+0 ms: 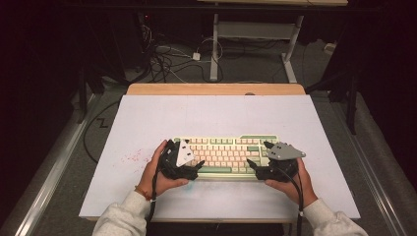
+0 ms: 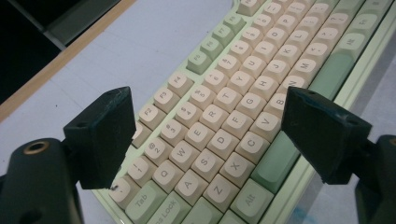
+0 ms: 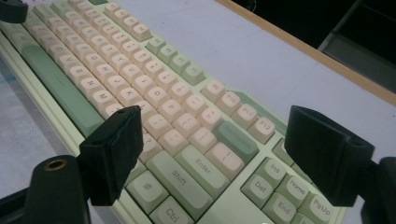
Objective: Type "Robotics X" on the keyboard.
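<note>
Left gripper (image 1: pixel 193 166) hangs over the keyboard's (image 1: pixel 223 147) left end, jaws spread wide with nothing between them; in the left gripper view (image 2: pixel 205 135) the black, blocky, matte jaws straddle the letter rows from the number keys across to the green space bar (image 2: pixel 299 140), apart from the keycaps as far as can be told; right gripper (image 1: pixel 256 162) sits over the keyboard's right end, jaws likewise wide apart and empty; in the right gripper view (image 3: pixel 210 154) they frame the Enter and Shift keys, with the small navigation block under the right jaw; each gripper is held in a hand, left hand (image 1: pixel 155 174) and right hand (image 1: pixel 295 182), grey sleeves behind.

Keyboard: pale green case, cream rounded keycaps, green modifier keys, smooth plastic; it lies flat on the white table top (image 1: pixel 211 115), near the edge closest to the person, roughly centred side to side; broad bare surface beyond the keyboard and to both of its sides; a narrow strip in front of it; faint red speckles (image 1: pixel 132 157) left of the keyboard; wooden edge (image 1: pixel 216 89) runs along the far side of the table, well beyond the keyboard.
</note>
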The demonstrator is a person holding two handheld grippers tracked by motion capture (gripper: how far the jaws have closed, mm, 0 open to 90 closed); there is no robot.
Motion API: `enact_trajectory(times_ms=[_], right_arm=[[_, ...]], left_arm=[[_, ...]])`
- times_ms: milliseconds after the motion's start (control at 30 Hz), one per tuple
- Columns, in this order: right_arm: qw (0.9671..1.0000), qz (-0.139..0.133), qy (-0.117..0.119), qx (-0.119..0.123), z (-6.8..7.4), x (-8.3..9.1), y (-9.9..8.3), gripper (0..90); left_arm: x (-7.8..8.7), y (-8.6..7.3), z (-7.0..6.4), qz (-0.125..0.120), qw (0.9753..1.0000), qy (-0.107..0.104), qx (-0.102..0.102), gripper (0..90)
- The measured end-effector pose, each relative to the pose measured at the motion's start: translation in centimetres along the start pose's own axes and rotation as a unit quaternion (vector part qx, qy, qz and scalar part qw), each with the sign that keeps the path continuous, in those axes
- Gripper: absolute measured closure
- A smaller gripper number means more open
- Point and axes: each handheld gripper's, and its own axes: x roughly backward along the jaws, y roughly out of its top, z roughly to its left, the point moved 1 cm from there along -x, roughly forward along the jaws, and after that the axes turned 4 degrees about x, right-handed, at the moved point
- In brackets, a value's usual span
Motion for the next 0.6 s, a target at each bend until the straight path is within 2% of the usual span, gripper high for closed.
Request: enact_trajectory(times_ms=[67,233,600], right_arm=[[1.0,0.001,0.0,0.005,0.1,0.1,0.1,20.6],[0.9999,-0.005,-0.005,0.016,0.4,0.5,0.3,21.2],[0.9996,-0.008,-0.013,0.022,0.4,1.3,0.3,21.6]], left_arm=[[0.1,0.0,-0.2,0.002,0.9999,0.004,-0.01,16.5],[0.7,-0.2,-0.4,-0.001,0.9998,0.007,-0.018,16.6],[1.4,-0.5,-0.3,-0.007,0.9997,0.008,-0.024,16.6]])
